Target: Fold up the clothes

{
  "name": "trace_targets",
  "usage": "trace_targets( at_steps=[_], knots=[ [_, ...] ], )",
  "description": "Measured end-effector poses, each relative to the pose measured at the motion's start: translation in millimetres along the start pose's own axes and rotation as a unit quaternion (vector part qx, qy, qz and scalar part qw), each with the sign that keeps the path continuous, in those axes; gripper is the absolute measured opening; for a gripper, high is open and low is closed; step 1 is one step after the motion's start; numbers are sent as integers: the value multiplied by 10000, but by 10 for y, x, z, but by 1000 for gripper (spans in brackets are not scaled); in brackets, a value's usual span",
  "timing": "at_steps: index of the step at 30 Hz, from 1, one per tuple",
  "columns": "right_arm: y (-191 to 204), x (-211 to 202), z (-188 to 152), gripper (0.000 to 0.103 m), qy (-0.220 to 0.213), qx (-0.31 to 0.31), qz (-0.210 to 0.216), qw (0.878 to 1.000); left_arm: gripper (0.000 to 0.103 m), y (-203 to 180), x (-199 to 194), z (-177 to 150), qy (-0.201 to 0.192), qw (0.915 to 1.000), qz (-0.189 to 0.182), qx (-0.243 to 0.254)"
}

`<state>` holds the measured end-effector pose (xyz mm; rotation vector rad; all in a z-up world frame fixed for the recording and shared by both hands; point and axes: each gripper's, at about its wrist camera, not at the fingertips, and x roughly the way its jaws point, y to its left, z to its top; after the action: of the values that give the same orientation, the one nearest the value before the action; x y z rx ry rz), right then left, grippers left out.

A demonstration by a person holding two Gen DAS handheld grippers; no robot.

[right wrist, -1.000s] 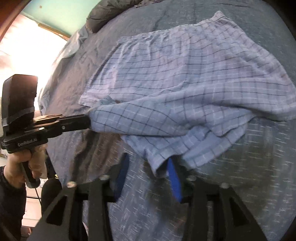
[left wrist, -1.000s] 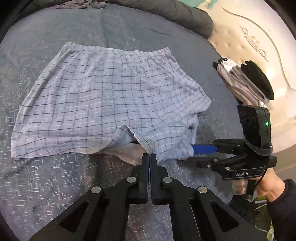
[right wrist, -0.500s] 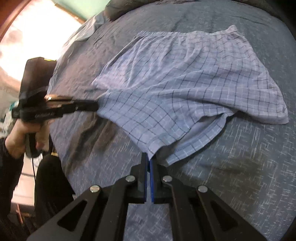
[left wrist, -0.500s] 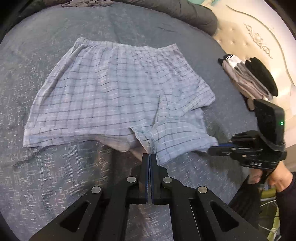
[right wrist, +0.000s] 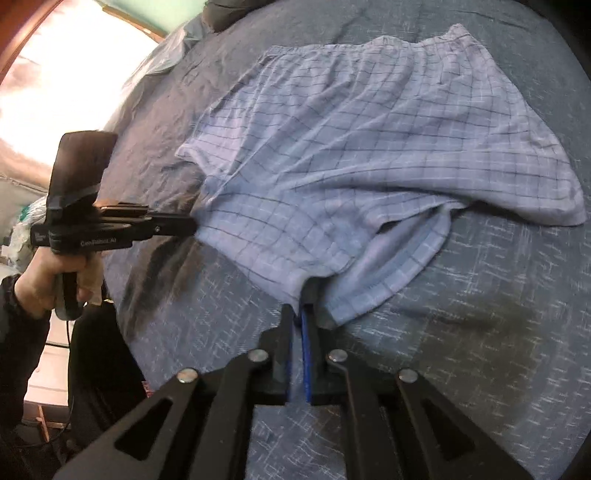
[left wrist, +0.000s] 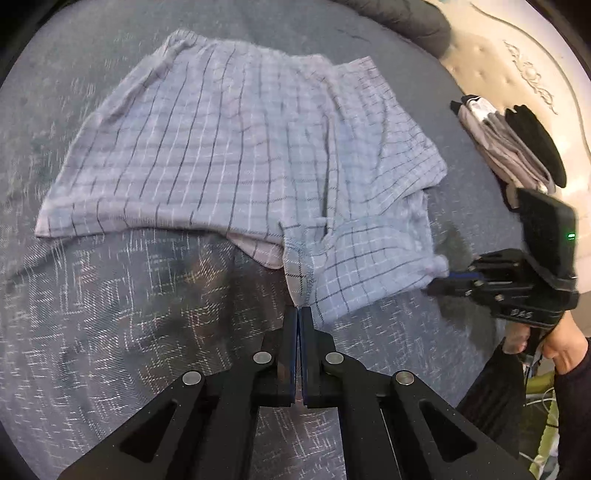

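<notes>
Light blue checked shorts [left wrist: 221,147] lie spread on the dark blue bedspread [left wrist: 110,332], waistband at the far side. My left gripper [left wrist: 298,310] is shut on the near hem at the crotch, where the cloth rises into its tips. My right gripper [right wrist: 300,314] pinches the outer corner of the same leg's hem; its jaws are opening slightly, with the cloth still between the blue pads. Each view shows the other gripper from the side: the right gripper [left wrist: 441,277] with cloth bunched at its tip, the left gripper [right wrist: 192,226] with the leg hem [right wrist: 258,236] stretched from it.
A stack of folded grey and black clothes [left wrist: 509,144] lies at the bed's right edge by a cream padded headboard [left wrist: 517,55]. A dark rolled duvet [left wrist: 406,22] lies beyond the shorts. A person's hands [left wrist: 565,343] [right wrist: 44,288] hold the grippers' handles.
My right gripper, open around the hem a second ago, has closed on it. Both grippers have drawn the leg hem out and lower, and the right side of the shorts has rumpled.
</notes>
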<state>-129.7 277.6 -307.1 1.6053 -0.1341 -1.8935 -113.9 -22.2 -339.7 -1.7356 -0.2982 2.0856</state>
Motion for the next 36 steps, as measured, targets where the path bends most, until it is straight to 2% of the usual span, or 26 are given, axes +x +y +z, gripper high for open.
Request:
trace_targets(
  at_steps=[1,4,5,6,8,9,11,14,17,21,25,26,27,29,33,36],
  knots=[
    [-17,-30,12,8,3,28,-23,10000,1,18,23,8,16,10000,6,-44],
    [-135,-215,32,21,-181,128,-38,9997,2,78,-52,29,-121,9997,-64,-178],
    [-185,-281,42,31,-253,173,-37,9995,8,106,-100,44,-186,9996,-93,-214],
    [-236,-347,52,34,-326,220,-42,9992,18,133,-148,56,-248,9993,-117,-253],
    [-378,-488,84,34,-527,383,-239,9976,32,267,-301,88,-441,9983,-112,-377],
    [-505,-578,98,34,-692,563,-323,9955,33,327,-356,101,-514,9978,-78,-415],
    [-702,-708,105,35,-989,887,-488,9899,33,516,-470,166,-717,9956,218,-558],
    [-952,-839,91,40,-1220,1220,-713,9824,33,819,-554,223,-902,9913,510,-811],
    [-1177,-896,65,42,-1316,1454,-912,9763,33,1117,-608,254,-1044,9862,724,-1064],
    [-1422,-909,40,44,-1384,1702,-1105,9694,33,1360,-586,244,-1035,9839,933,-1123],
    [-1561,-887,68,44,-1467,1939,-1117,9635,32,1444,-539,210,-1053,9850,808,-1100],
    [-1591,-883,79,44,-1488,1990,-1107,9623,29,1459,-537,210,-1071,9850,749,-1125],
    [-1620,-877,89,44,-1507,2040,-1098,9611,15,1468,-538,211,-1093,9849,698,-1143],
    [-1651,-841,127,44,-1482,2119,-1098,9597,2,1467,-541,223,-1112,9853,657,-1120],
    [-1669,-770,207,44,-1458,2120,-1082,9602,1,1448,-612,246,-1185,9853,670,-1036],
    [-1661,-716,278,44,-1392,2112,-1122,9610,1,1534,-730,252,-1316,9823,644,-1165]
  ],
)
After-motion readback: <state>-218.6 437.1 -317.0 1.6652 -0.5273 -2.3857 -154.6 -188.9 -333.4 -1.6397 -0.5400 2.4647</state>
